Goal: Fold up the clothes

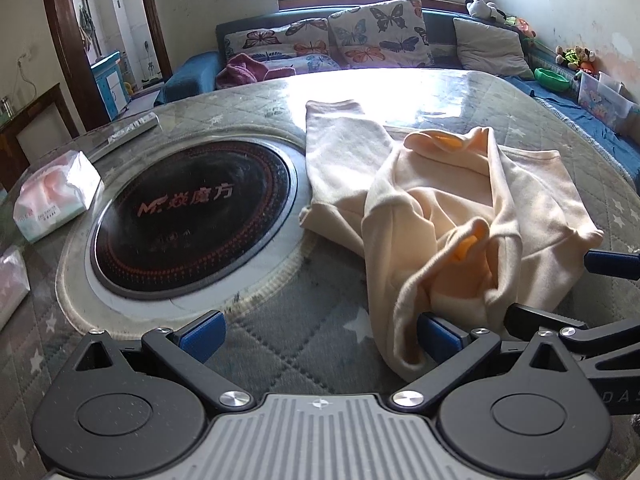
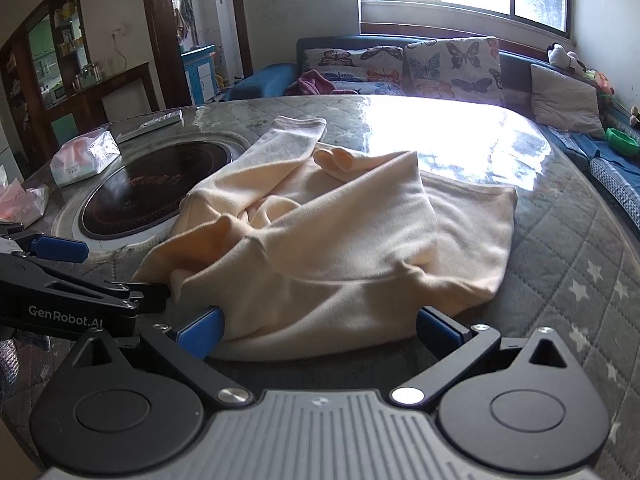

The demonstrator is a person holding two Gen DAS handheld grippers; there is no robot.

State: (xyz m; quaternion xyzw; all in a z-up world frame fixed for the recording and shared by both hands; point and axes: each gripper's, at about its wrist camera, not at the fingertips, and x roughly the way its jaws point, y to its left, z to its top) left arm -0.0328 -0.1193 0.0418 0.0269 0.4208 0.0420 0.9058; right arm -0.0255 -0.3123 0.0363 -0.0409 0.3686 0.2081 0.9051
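A cream long-sleeved garment (image 1: 460, 208) lies crumpled on the quilted round table (image 1: 280, 344), one sleeve (image 1: 340, 148) stretched toward the far side. My left gripper (image 1: 320, 334) is open at the garment's near left edge; its right finger (image 1: 438, 334) touches the cloth. The right gripper's fingers (image 1: 612, 264) show at the right. In the right wrist view the garment (image 2: 340, 232) fills the middle. My right gripper (image 2: 320, 330) is open, its jaws either side of the near hem. The left gripper (image 2: 60, 250) shows open at the left.
A round black induction hob (image 1: 192, 216) is set into the table's middle, left of the garment. Tissue packs (image 1: 56, 196) lie at the left edge. A sofa with butterfly cushions (image 1: 376, 36) and toys stands behind, under a window.
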